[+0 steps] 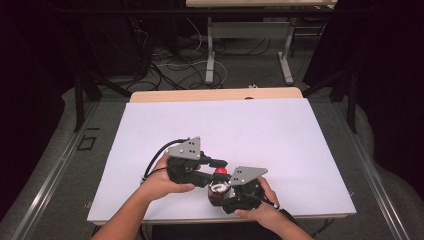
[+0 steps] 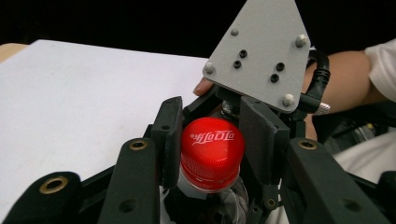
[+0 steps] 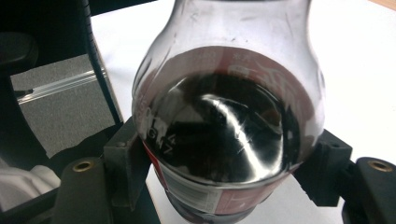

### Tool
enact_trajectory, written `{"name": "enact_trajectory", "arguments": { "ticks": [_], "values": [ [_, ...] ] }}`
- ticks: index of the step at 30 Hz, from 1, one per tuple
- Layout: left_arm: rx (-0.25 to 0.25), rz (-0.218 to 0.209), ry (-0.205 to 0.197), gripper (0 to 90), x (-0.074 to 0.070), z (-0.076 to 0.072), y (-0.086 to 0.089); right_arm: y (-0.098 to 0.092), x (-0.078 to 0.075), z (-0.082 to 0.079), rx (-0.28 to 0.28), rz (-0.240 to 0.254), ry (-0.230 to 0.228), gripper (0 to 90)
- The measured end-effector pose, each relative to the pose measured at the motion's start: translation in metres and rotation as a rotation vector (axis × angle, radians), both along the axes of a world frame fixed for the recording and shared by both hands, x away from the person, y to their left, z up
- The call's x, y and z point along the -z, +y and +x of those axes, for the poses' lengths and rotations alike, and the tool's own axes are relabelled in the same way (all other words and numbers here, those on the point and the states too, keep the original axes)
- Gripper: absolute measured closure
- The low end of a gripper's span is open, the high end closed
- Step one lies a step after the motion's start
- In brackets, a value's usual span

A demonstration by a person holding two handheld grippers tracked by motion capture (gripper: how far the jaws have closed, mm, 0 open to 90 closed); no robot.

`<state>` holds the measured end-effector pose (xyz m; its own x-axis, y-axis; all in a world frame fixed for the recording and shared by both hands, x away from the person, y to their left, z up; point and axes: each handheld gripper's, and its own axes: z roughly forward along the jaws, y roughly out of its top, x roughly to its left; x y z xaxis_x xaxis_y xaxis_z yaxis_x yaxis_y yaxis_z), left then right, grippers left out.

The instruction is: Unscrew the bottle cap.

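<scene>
Two grippers meet at the near edge of the white mat (image 1: 225, 125), about 6 o'clock on the table in the high view. The left hand (image 1: 162, 182) comes in from 7 o'clock, forearm slanting up toward 1 o'clock, palm wrapped under the left gripper (image 1: 218, 166), whose jaws point toward 3 o'clock. The right hand (image 1: 262, 210) enters from 5 o'clock and cups the right gripper (image 1: 217, 192) from below and behind; its jaws point toward 9 o'clock.

The bottle (image 1: 217, 186) sits between the two grippers, just right of the left hand. Long axis near upright, leaning slightly; the cap (image 2: 212, 151) points up, toward the high camera.

Left gripper: jaws pinched on the red cap, one pad on each side, touching it (left gripper view). Script on the cap top is visible, mirrored.

Right gripper: jaws clamped on the bottle body (image 3: 224, 121) at the label band, dark liquid inside (right gripper view). Clear shoulder rises toward 12 o'clock in that view.
</scene>
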<state>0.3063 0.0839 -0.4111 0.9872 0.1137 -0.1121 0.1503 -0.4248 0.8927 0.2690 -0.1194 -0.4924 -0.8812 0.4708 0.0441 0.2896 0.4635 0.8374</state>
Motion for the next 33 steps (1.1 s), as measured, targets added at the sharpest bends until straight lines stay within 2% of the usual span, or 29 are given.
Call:
{"name": "enact_trajectory", "arguments": {
  "ticks": [3, 6, 8, 9, 11, 12, 13, 14, 16, 19, 21, 24, 26, 28, 30, 33],
  "values": [
    [-0.067, 0.023, -0.007, 61.3, 0.0, -0.005, -0.002, -0.001, 0.001, 0.001, 0.007, -0.004, 0.007, 28.9],
    [-0.18, 0.034, -0.018, 61.5, 0.0, -0.015, -0.008, -0.001, 0.002, 0.003, 0.024, -0.008, 0.018, 28.9],
    [-0.279, 0.04, -0.048, 61.5, -0.001, -0.023, -0.011, -0.002, 0.002, 0.003, 0.041, -0.001, 0.01, 29.0],
    [-0.326, 0.03, -0.049, 61.5, -0.001, -0.028, -0.013, -0.003, 0.001, 0.004, 0.038, -0.006, 0.02, 28.9],
    [-0.432, 0.013, -0.042, 61.5, 0.0, -0.037, -0.017, -0.003, 0.0, 0.003, 0.055, 0.002, 0.002, 29.0],
    [-0.458, 0.013, -0.046, 61.5, 0.0, -0.041, -0.019, -0.004, -0.001, 0.003, 0.056, 0.001, 0.009, 29.0],
    [-0.495, 0.016, -0.05, 61.5, 0.001, -0.044, -0.02, -0.004, 0.0, 0.004, 0.055, -0.002, -0.005, 29.0],
    [-0.526, 0.002, -0.043, 61.5, 0.002, -0.047, -0.023, -0.003, 0.0, 0.003, 0.064, 0.0, -0.003, 29.0],
    [-0.567, 0.008, -0.064, 61.6, 0.004, -0.053, -0.027, -0.003, 0.001, 0.003, 0.069, -0.006, -0.001, 29.0],
    [-0.595, -0.002, -0.063, 61.6, 0.004, -0.055, -0.029, -0.003, 0.001, 0.002, 0.072, -0.009, 0.004, 29.0],
    [-0.597, -0.005, -0.054, 61.6, 0.003, -0.054, -0.028, -0.004, 0.0, 0.003, 0.063, -0.011, 0.013, 29.0],
    [-0.591, -0.012, -0.042, 61.4, 0.002, -0.053, -0.028, -0.004, 0.0, 0.003, 0.068, -0.001, -0.002, 29.0],
    [-0.565, -0.017, -0.037, 60.3, 0.001, -0.051, -0.027, -0.005, -0.001, 0.003, 0.068, 0.004, -0.007, 28.9],
    [-0.55, -0.028, -0.04, 50.7, -0.002, -0.05, -0.024, -0.005, -0.001, 0.003, 0.073, 0.005, -0.002, 29.0],
    [-0.54, -0.037, -0.046, 47.4, -0.007, -0.049, -0.019, -0.005, 0.0, 0.004, 0.067, 0.001, 0.001, 28.9],
    [-0.473, -0.035, -0.037, 44.0, -0.016, -0.043, -0.009, -0.005, 0.0, 0.003, 0.064, 0.001, 0.007, 29.0]
  ]
}}
